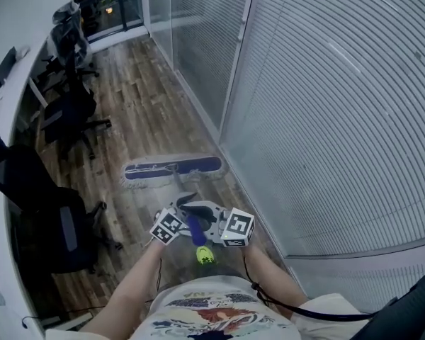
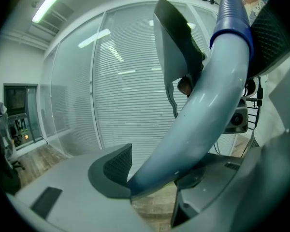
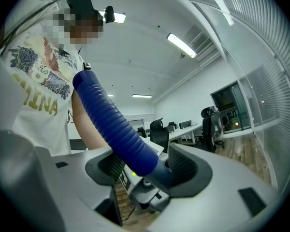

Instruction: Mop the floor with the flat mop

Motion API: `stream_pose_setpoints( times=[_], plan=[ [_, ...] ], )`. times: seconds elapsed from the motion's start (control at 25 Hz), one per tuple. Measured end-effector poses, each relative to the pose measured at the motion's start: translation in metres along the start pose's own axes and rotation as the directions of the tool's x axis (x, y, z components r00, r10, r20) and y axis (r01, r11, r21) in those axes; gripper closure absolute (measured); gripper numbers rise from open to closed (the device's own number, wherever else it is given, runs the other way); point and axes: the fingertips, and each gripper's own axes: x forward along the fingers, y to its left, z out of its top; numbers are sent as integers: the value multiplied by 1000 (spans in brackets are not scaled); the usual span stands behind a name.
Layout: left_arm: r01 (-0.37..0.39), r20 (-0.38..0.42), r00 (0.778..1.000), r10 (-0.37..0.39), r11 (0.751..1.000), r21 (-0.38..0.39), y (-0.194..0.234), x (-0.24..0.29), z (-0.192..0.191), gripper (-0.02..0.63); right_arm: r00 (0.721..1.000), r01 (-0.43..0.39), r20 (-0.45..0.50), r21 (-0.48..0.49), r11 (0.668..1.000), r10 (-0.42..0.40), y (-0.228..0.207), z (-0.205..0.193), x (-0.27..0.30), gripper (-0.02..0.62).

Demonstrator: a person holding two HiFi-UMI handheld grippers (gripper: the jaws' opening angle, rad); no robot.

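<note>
The flat mop head (image 1: 173, 168), blue with a pale fringe, lies flat on the wood floor (image 1: 138, 112) close to the glass wall. Its handle (image 1: 185, 202) runs back toward me to a blue ribbed grip (image 1: 195, 229) with a yellow-green end. My left gripper (image 1: 178, 214) is shut on the pale grey handle (image 2: 203, 110), with its pads (image 2: 117, 164) pressed against the tube. My right gripper (image 1: 211, 225) is shut on the blue ribbed grip (image 3: 117, 124), just behind the left one. Both grippers sit side by side in front of my body.
A glass partition with blinds (image 1: 319, 105) runs along the right. Black office chairs (image 1: 35, 204) and a long white desk (image 1: 7, 98) line the left side. More chairs (image 1: 71, 112) stand farther back. The wood floor forms a corridor between them.
</note>
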Motion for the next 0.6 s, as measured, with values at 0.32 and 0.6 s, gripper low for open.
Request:
stream_pose_setpoints(
  times=[0.32, 0.6],
  plan=[
    [12, -25, 1000, -11, 1000, 20, -12, -3, -20, 423, 1000, 20, -10, 37, 999, -20, 11, -18, 1, 338],
    [-11, 9, 1000, 11, 1000, -5, -61, -45, -22, 423, 998, 51, -32, 28, 998, -50, 77, -24, 7, 337]
  ],
)
